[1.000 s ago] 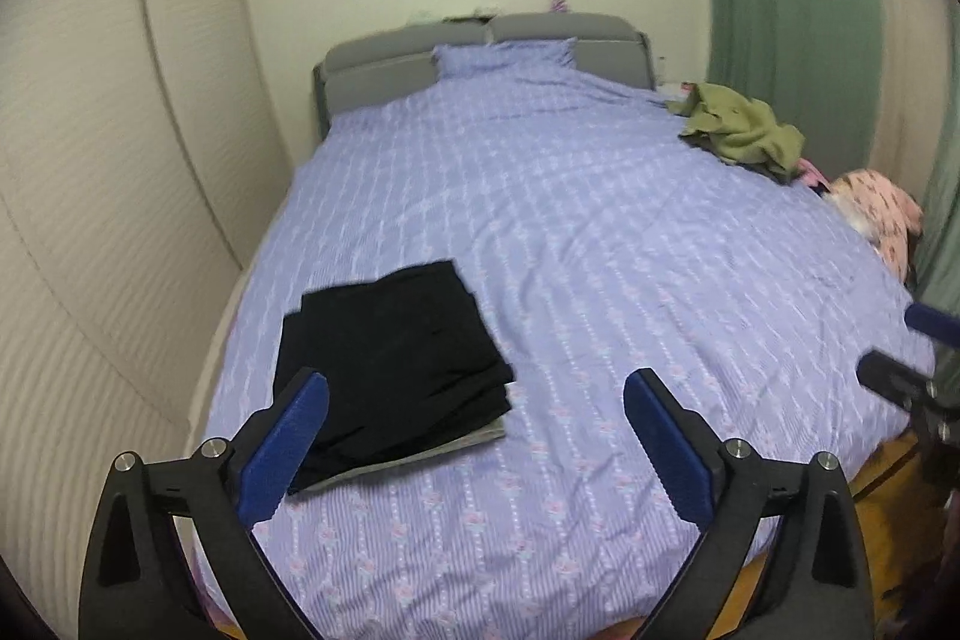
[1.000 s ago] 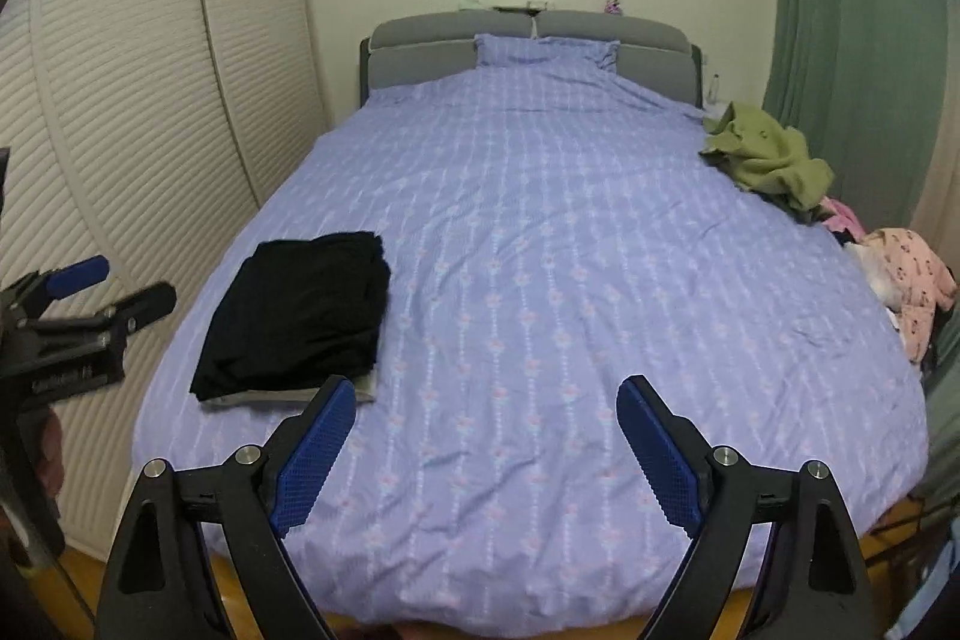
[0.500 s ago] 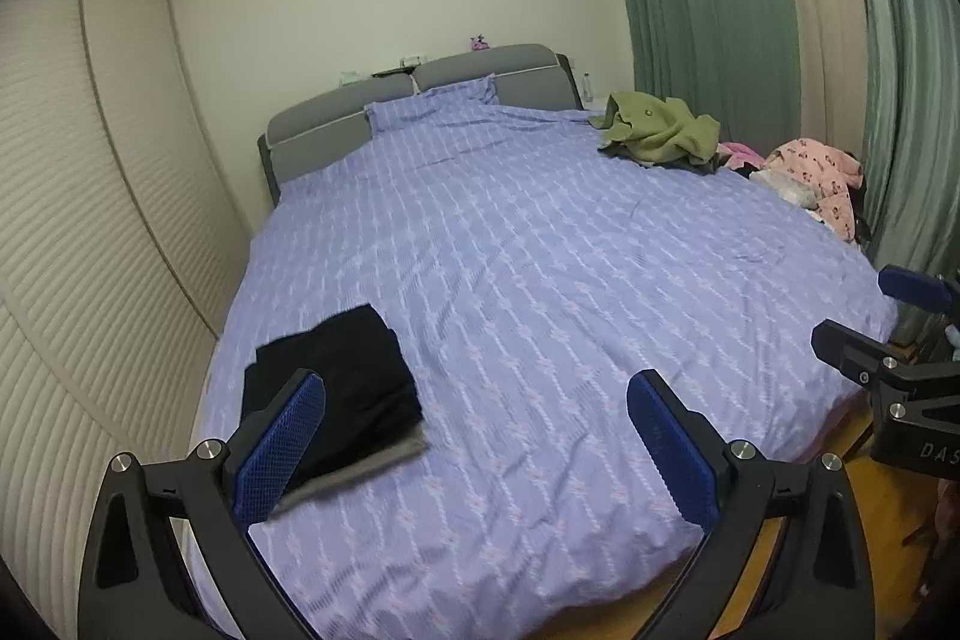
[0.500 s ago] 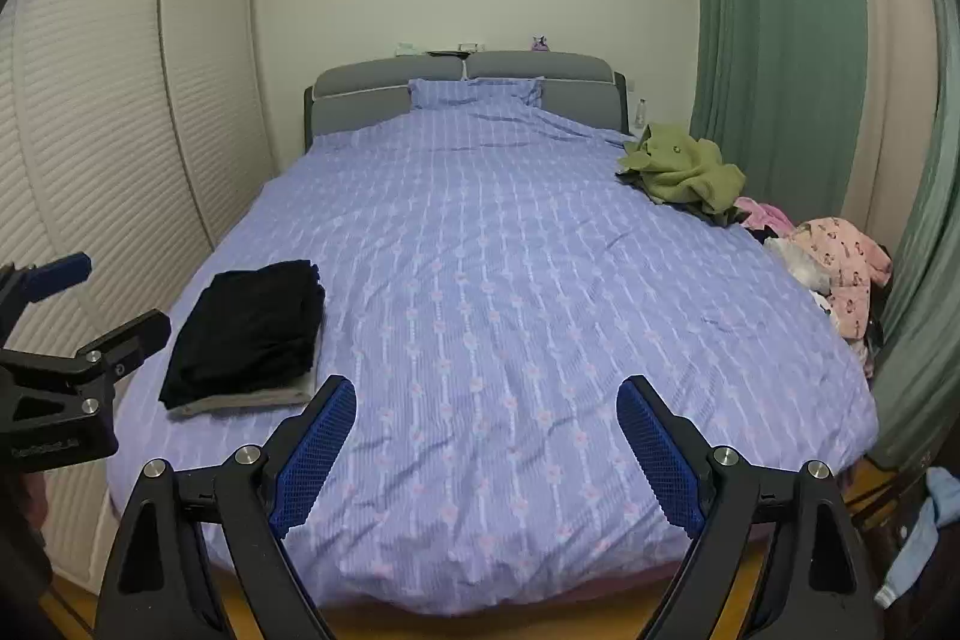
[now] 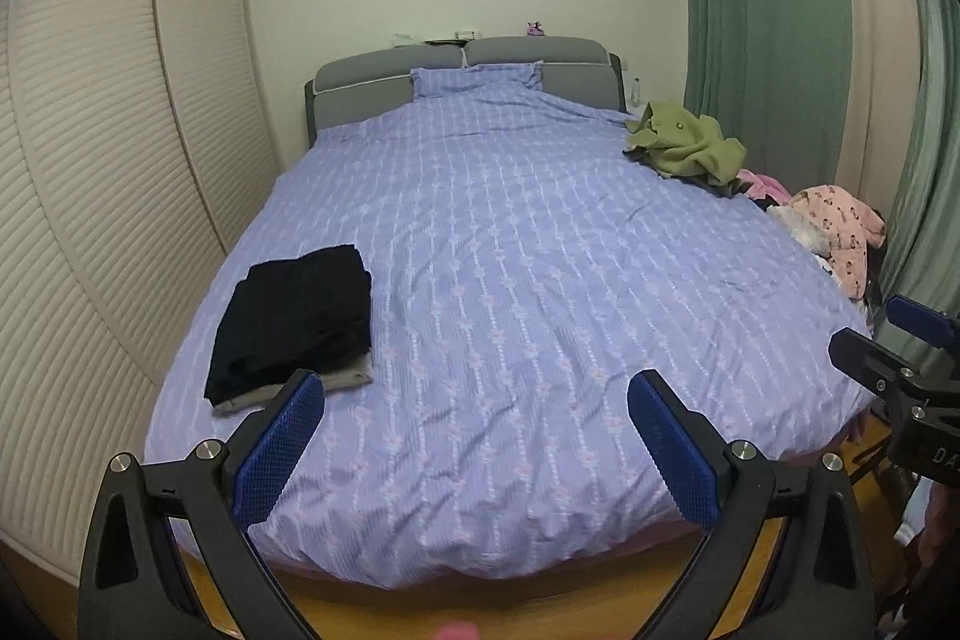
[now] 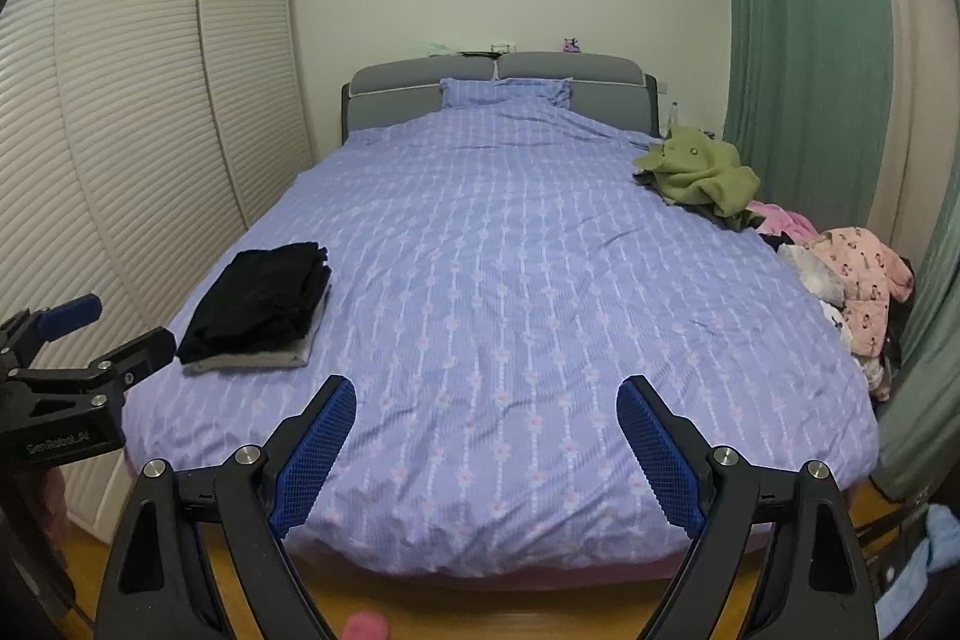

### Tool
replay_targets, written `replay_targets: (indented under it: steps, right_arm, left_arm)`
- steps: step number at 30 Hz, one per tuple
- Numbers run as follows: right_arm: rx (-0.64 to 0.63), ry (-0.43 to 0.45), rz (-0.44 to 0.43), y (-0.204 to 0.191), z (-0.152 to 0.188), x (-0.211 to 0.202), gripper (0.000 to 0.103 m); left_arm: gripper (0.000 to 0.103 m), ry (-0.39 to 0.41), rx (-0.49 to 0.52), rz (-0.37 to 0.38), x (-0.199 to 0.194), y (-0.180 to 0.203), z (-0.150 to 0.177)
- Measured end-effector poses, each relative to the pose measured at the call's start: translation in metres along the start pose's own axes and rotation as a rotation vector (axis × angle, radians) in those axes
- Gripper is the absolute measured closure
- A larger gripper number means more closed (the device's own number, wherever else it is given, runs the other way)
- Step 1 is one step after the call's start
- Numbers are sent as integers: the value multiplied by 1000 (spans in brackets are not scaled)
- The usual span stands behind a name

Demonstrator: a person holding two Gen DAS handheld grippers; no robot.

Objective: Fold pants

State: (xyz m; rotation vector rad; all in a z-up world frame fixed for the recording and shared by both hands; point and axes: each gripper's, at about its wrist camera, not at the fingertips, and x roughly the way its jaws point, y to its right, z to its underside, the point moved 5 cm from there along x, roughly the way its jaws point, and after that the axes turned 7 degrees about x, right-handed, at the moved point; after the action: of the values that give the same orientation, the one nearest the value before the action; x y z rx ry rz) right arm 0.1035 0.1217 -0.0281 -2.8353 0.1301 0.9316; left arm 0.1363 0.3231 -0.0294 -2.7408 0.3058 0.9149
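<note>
Folded black pants (image 5: 294,319) lie on a folded grey garment (image 5: 336,381) at the near left of the bed (image 5: 540,280); the stack shows in the right wrist view too (image 6: 258,304). My left gripper (image 5: 477,388) is open and empty, held back over the foot of the bed, right of the stack. My right gripper (image 6: 486,394) is open and empty, also over the foot of the bed. Each gripper shows at the edge of the other's view, the right one (image 5: 900,364) and the left one (image 6: 78,346).
A heap of unfolded clothes lies along the bed's right edge: an olive green garment (image 6: 699,175) and pink patterned garments (image 6: 858,280). Louvred wardrobe doors (image 6: 138,130) stand to the left, green curtains (image 6: 804,40) to the right. Wooden floor (image 6: 480,610) runs below the bed.
Both grippers have pulled back from the bed and risen, so the whole bed and floor edge show. The left view has swung back toward the left. The black stack has not moved.
</note>
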Motion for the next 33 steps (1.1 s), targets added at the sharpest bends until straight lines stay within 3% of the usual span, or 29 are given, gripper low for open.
replay_targets:
  steps: [10,33]
  right_arm:
    - [-6,18,-33,30,-2,-14,13]
    - [14,39,-32,45,-3,-22,13]
  left_arm:
    - [0,20,-6,-24,-18,31,-6]
    - [0,50,11,-24,-25,55,-16]
